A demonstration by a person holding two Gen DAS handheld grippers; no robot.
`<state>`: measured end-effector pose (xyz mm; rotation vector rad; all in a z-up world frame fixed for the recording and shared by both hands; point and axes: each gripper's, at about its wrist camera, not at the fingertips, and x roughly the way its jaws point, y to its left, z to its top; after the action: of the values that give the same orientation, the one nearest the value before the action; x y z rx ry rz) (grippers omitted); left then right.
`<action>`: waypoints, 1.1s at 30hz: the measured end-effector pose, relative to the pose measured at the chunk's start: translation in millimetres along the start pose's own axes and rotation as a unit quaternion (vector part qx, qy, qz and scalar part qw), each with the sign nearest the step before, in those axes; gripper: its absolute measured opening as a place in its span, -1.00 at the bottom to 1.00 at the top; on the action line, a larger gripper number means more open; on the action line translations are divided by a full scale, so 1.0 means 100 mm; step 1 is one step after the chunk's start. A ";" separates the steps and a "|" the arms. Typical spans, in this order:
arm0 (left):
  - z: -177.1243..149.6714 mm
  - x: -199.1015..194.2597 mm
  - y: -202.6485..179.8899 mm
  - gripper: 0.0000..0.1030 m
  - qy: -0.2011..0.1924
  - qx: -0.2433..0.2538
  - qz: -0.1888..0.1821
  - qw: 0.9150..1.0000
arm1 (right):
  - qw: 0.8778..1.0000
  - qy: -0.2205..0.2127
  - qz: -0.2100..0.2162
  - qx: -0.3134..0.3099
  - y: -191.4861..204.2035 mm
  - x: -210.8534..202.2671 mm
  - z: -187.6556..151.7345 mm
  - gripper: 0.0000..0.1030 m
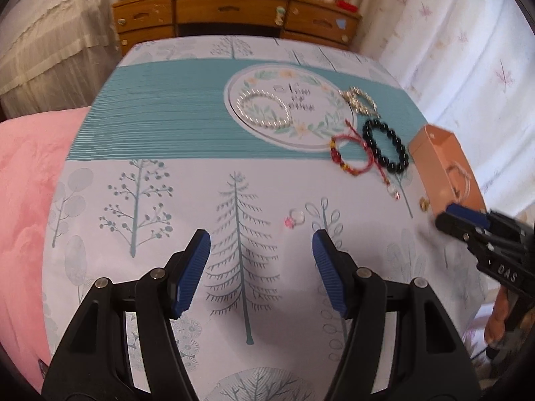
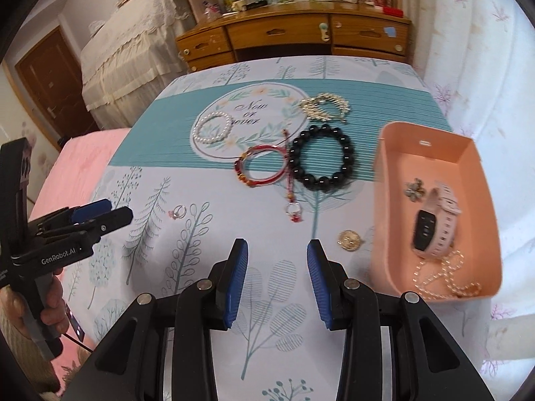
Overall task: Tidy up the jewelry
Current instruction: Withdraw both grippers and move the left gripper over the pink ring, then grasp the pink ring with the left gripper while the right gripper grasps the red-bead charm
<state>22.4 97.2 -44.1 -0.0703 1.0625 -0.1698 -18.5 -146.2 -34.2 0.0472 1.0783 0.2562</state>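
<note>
On the patterned cloth lie a pearl bracelet (image 2: 213, 128), a gold chain bracelet (image 2: 324, 106), a black bead bracelet (image 2: 320, 157), a red cord bracelet (image 2: 260, 166), a small ring with a pink stone (image 2: 178, 212), a ring with a red charm (image 2: 294, 213) and a gold pendant (image 2: 349, 239). A peach tray (image 2: 388, 234) at the right holds a pink watch (image 2: 434, 224), a flower brooch (image 2: 414, 189) and a pearl necklace (image 2: 444, 277). My left gripper (image 1: 260, 250) is open and empty, just short of the small ring (image 1: 296, 217). My right gripper (image 2: 277, 260) is open and empty, left of the tray.
A wooden desk (image 2: 294, 36) with drawers and clutter stands behind the table. A pink blanket (image 1: 26, 200) lies to the left. White curtains (image 2: 485, 67) hang at the right. A covered piece of furniture (image 2: 127, 60) stands at the back left.
</note>
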 end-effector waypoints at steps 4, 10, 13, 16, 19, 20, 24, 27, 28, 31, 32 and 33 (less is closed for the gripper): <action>-0.02 0.10 -0.03 0.18 0.013 0.033 -0.006 0.999 | 1.000 0.003 0.005 -0.015 0.03 0.18 0.03 -0.27; 0.03 0.31 -0.11 0.18 0.027 0.084 -0.028 0.996 | 0.999 0.011 0.004 -0.036 -0.03 0.44 0.09 -0.28; 0.06 0.43 -0.16 0.18 0.039 0.107 -0.044 0.992 | 0.999 0.015 0.002 -0.035 -0.10 0.56 0.13 -0.29; 0.08 0.53 -0.22 0.18 0.049 0.128 -0.058 0.989 | 0.999 0.016 0.002 -0.034 -0.15 0.65 0.16 -0.34; 0.09 0.59 -0.28 0.15 0.048 0.152 -0.055 0.986 | 0.999 0.019 0.002 -0.041 -0.16 0.74 0.18 -0.46; 0.10 0.60 -0.29 0.09 0.048 0.158 -0.054 0.985 | 0.999 0.020 0.002 -0.044 -0.16 0.77 0.19 -0.49; 0.14 0.65 -0.30 -0.14 0.053 0.168 -0.061 0.982 | 0.999 0.020 0.000 -0.049 -0.15 0.86 0.21 -0.52; 0.16 0.67 -0.28 -0.16 0.054 0.171 -0.065 0.982 | 0.999 0.018 0.002 -0.049 -0.16 0.88 0.24 -0.53; 0.16 0.68 -0.28 -0.17 0.055 0.171 -0.067 0.981 | 0.999 0.018 0.002 -0.049 -0.16 0.88 0.24 -0.53; 0.17 0.68 -0.27 -0.23 0.053 0.176 -0.068 0.981 | 0.998 0.015 0.002 -0.054 -0.15 0.89 0.26 -0.54; 0.17 0.68 -0.27 -0.27 0.053 0.178 -0.066 0.980 | 0.998 0.015 0.002 -0.055 -0.15 0.89 0.25 -0.54; 0.17 0.69 -0.27 -0.29 0.053 0.181 -0.066 0.980 | 0.998 0.015 0.003 -0.056 -0.16 0.89 0.26 -0.54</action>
<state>67.2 57.9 -91.1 0.1992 1.1184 -0.4883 46.9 -138.5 -101.6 -0.0548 1.0918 0.3229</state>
